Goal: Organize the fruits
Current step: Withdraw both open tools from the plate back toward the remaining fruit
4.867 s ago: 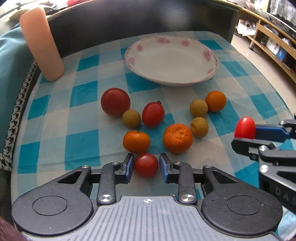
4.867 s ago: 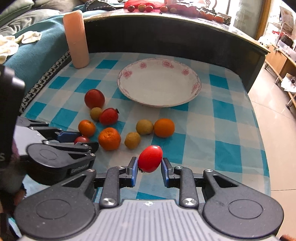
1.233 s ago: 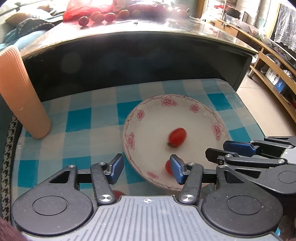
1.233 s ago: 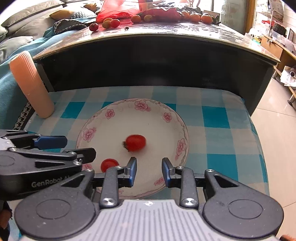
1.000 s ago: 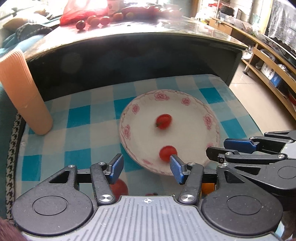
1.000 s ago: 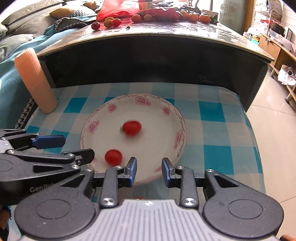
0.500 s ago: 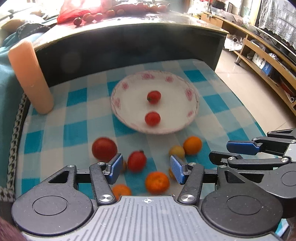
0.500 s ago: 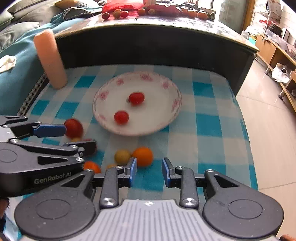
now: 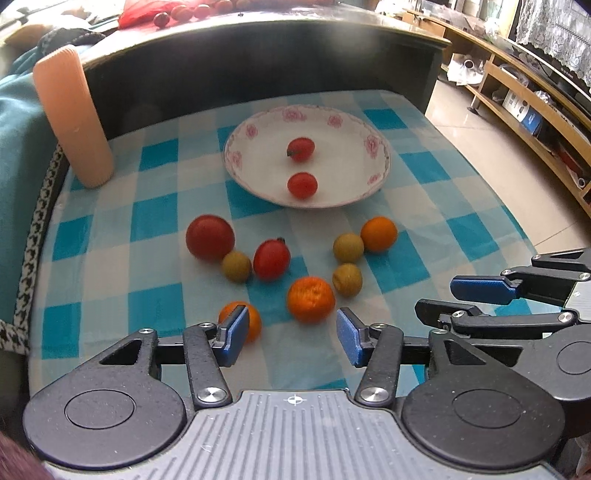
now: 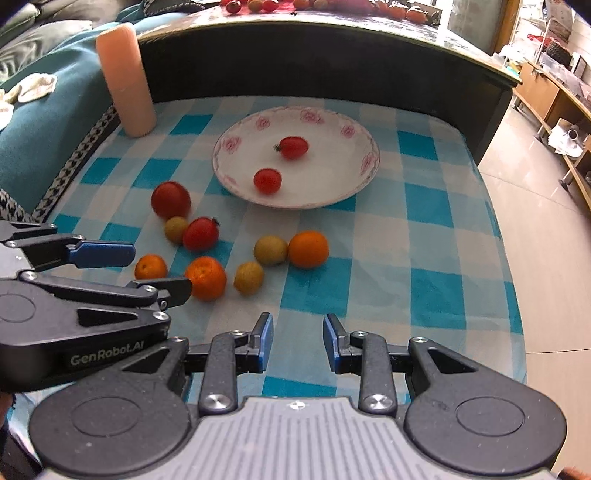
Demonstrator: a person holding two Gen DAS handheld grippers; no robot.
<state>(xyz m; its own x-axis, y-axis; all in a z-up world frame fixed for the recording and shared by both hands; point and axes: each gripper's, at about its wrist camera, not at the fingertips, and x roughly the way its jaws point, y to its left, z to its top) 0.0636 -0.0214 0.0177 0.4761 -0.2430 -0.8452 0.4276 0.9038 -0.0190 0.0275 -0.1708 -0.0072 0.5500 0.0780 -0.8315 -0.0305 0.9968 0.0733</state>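
The loose fruit lie close-packed on the cloth (image 9: 155,218), so closing on the rough orange (image 9: 311,299) could knock its neighbours rolling; two tomatoes (image 9: 302,185) sit in the plate (image 9: 376,162). Both tongs tilt steeply down, side by side; the left gripper (image 9: 291,338) is closing on nothing; the right gripper (image 10: 297,343) is narrowly parted, empty.

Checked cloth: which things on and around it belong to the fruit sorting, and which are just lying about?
Part of the job:
- plate holding two small tomatoes
- loose fruit on the cloth: two tomatoes, three oranges, three small yellow-green fruits
- left gripper and right gripper, both empty

Lying about:
- peach-coloured ribbed cylinder
- fruit on the dark tabletop behind
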